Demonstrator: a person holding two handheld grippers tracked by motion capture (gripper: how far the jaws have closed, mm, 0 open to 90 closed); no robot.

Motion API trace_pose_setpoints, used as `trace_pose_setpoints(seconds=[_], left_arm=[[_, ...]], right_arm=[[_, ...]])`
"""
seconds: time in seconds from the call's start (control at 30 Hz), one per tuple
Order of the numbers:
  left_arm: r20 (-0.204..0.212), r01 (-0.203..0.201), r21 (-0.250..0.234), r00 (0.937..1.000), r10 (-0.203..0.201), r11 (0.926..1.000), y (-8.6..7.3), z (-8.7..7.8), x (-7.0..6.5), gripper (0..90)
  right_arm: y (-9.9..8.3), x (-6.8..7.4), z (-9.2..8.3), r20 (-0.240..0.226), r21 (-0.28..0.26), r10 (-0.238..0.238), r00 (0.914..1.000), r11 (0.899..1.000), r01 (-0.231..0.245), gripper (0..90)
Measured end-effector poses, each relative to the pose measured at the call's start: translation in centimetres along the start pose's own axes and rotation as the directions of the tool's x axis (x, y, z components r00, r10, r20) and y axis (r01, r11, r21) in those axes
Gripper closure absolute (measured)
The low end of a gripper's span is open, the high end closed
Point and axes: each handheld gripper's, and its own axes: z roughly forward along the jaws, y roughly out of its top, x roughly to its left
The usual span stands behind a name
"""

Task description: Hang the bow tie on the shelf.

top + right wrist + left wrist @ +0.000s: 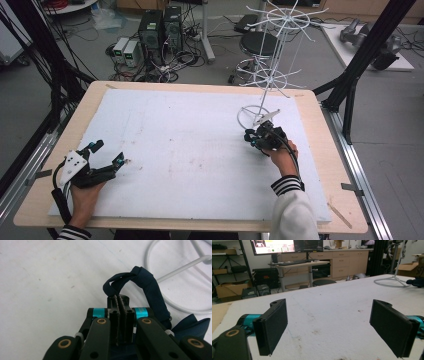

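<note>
Right gripper point(121, 302) clenched on the navy strap point(140, 277), wire stand point(175, 267) just beyond it; left gripper point(328, 327) released, resting on the board point(324, 307).

Black hand-held gripper point(121, 305) with teal bands, brass rivets; striped cuffs point(287, 184)

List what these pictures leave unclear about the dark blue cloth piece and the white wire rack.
- Dark blue cloth: in the right gripper view, its lower part runs under the right tongs and off the bottom edge, so what kind of item it is stays unclear.
- Same cloth in the high view: too small and dark against the tongs to separate.
- White wire rack: top cut off by the high view's upper edge.
- Left tongs: open, nothing between them.
</note>
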Motion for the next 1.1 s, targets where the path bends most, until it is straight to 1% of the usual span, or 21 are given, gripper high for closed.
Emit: trace_pose_setpoints(seconds=[0.03,0.07,0.17,0.2,0.3,0.33,0.43,0.47,0.5,0.53,0.63,0.67,0.7,0.8,0.83,0.9,0.97,1.0,1.03,1.07,1.1], left_arm=[[-0.001,0.0,0.0,1.0,0.0,1.0,0.0,0.0,0.0,15.2],[-0.001,0.0,0.0,1.0,0.0,1.0,0.0,0.0,0.0,15.2],[-0.001,0.0,0.0,1.0,0.0,1.0,0.0,0.0,0.0,15.2],[-0.001,-0.002,0.0,1.0,0.002,1.0,0.0,0.0,0.0,15.2],[0.0,-0.001,0.0,1.0,0.001,1.0,0.0,0.0,0.0,15.2],[0.0,-0.002,0.002,1.0,0.002,1.0,0.0,0.0,0.0,15.2],[0.0,-0.001,0.002,1.0,0.001,1.0,0.0,0.0,0.0,15.2],[0.0,-0.001,0.001,1.0,0.001,1.0,0.0,0.0,0.0,15.2],[0.0,-0.001,0.001,1.0,0.001,1.0,0.0,0.0,0.0,15.2],[0.0,-0.002,0.002,1.0,0.002,1.0,0.0,0.0,0.0,15.2],[0.001,-0.004,0.002,1.0,0.004,1.0,0.0,0.0,0.0,15.2],[0.001,-0.004,0.003,1.0,0.004,1.0,0.0,0.0,0.0,15.2],[0.001,-0.004,0.003,1.0,0.004,1.0,0.0,0.0,0.0,15.2],[-0.001,-0.002,0.003,1.0,0.002,1.0,0.0,0.0,0.0,15.2],[0.0,-0.003,0.004,1.0,0.003,1.0,0.0,0.0,0.0,15.2],[-0.002,-0.002,0.003,1.0,0.002,1.0,0.0,0.0,0.0,15.2],[-0.002,-0.003,0.002,1.0,0.003,1.0,0.0,0.0,0.0,15.2],[-0.003,-0.002,0.002,1.0,0.002,1.0,0.0,0.0,-0.1,15.2],[-0.003,-0.002,0.002,1.0,0.002,1.0,0.0,0.0,-0.1,15.2],[-0.003,-0.002,0.001,1.0,0.002,1.0,0.0,0.0,0.0,15.2],[-0.003,-0.002,0.001,1.0,0.002,1.0,0.0,0.0,0.0,15.2]], right_arm=[[-0.1,0.0,-0.2,-0.006,-0.009,0.011,0.9999,1.0,-0.011,87.7],[-0.1,0.0,-0.3,-0.006,-0.022,0.004,1.0,1.0,-0.004,87.7],[-0.1,0.2,-0.6,-0.001,-0.032,0.01,0.9999,0.999,-0.01,87.7],[-0.1,0.3,-1.0,-0.001,-0.053,0.005,1.0,0.999,-0.006,87.7],[-0.1,0.3,-1.3,0.005,-0.073,-0.001,1.0,0.997,0.002,87.8],[0.0,0.3,-1.5,0.002,-0.095,0.006,1.0,0.995,-0.006,87.8],[0.0,0.5,-2.0,0.012,-0.123,0.01,0.9999,0.992,-0.008,87.8],[0.0,0.6,-2.2,0.011,-0.133,0.019,0.9998,0.991,-0.017,87.8],[0.0,0.6,-2.2,0.011,-0.133,0.019,0.9998,0.991,-0.017,87.8],[-0.1,0.7,-2.5,0.011,-0.166,0.019,0.9998,0.986,-0.016,87.8],[-0.4,0.7,-2.8,0.013,-0.188,0.032,0.9994,0.982,-0.029,87.8],[-0.5,0.6,-3.0,0.016,-0.208,0.031,0.9994,0.978,-0.027,87.8],[-0.7,0.7,-3.1,0.008,-0.211,0.051,0.9987,0.976,-0.048,87.8],[-1.1,0.5,-3.6,0.004,-0.267,0.063,0.998,0.962,-0.059,87.8],[-1.2,0.5,-3.7,0.004,-0.28,0.062,0.9981,0.958,-0.058,87.8],[-1.4,0.5,-4.0,0.007,-0.319,0.058,0.9983,0.946,-0.053,87.8],[-1.5,0.6,-4.4,0.013,-0.337,0.055,0.9984,0.94,-0.048,87.8],[-1.6,0.6,-4.6,0.014,-0.351,0.056,0.9983,0.935,-0.047,87.8],[-1.6,0.6,-4.7,0.013,-0.366,0.062,0.998,0.929,-0.053,87.8],[-1.6,0.6,-5.1,0.008,-0.393,0.068,0.9976,0.917,-0.06,87.8],[-1.6,0.6,-5.2,0.007,-0.408,0.072,0.9974,0.911,-0.062,87.7]])
